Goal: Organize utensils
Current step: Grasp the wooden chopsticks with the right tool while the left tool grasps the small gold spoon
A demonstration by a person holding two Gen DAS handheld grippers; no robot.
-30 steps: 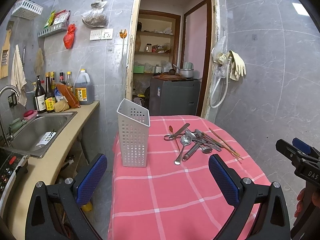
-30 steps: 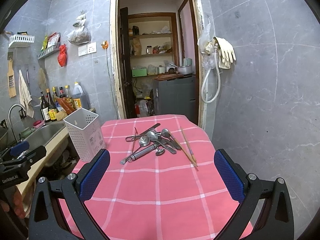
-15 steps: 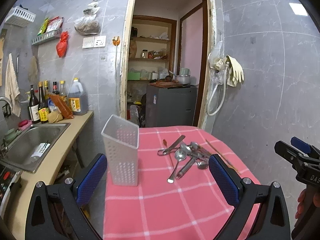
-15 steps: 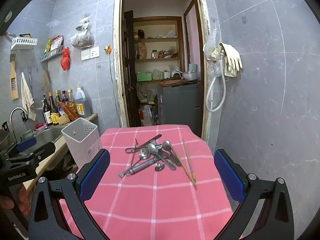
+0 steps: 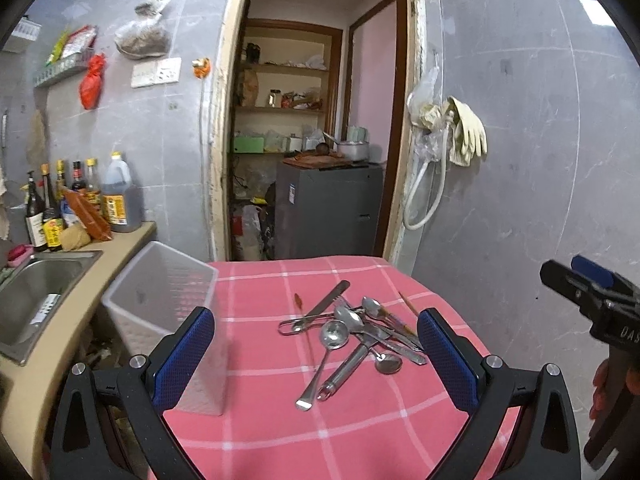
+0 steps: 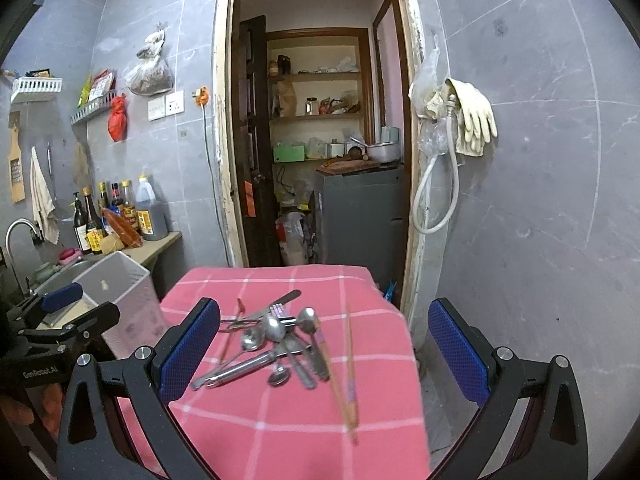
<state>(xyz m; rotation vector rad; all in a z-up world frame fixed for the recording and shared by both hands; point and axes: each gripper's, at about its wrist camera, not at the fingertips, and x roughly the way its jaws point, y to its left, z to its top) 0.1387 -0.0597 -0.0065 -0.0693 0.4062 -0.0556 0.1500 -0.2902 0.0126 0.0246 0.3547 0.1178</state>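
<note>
- My left gripper [image 5: 316, 356] and my right gripper [image 6: 324, 350] both stand spread wide with nothing between the pads; nothing is picked up yet, so every risk below is still ahead of me.
- The utensil pile [image 5: 352, 332] lies on the pink checked tablecloth [image 5: 280, 432], to the right of the white perforated holder [image 5: 168, 320], near it but not touching. Spoons, a knife and a long steel handle cross over each other, so I judge that closing on one piece could drag or flick its neighbours.
- The chopsticks [image 6: 346, 364] lie on the side of the pile away from the holder, close to the cloth's right edge. A sideways nudge there could roll them off the table.
- The holder stands at the table's left corner, beside the counter and sink [image 5: 36, 296]. It looks light; if I bump its rim while dropping something in, it may tip or slide off.
- The cloth is loose fabric, so pads scraping down for a flat spoon could bunch it and shift everything.
- Both views are blurred at the holder and chopsticks, so my depth sense is poor; I could close short.
- The two grippers sit near each other and could collide if both reach for the pile.
</note>
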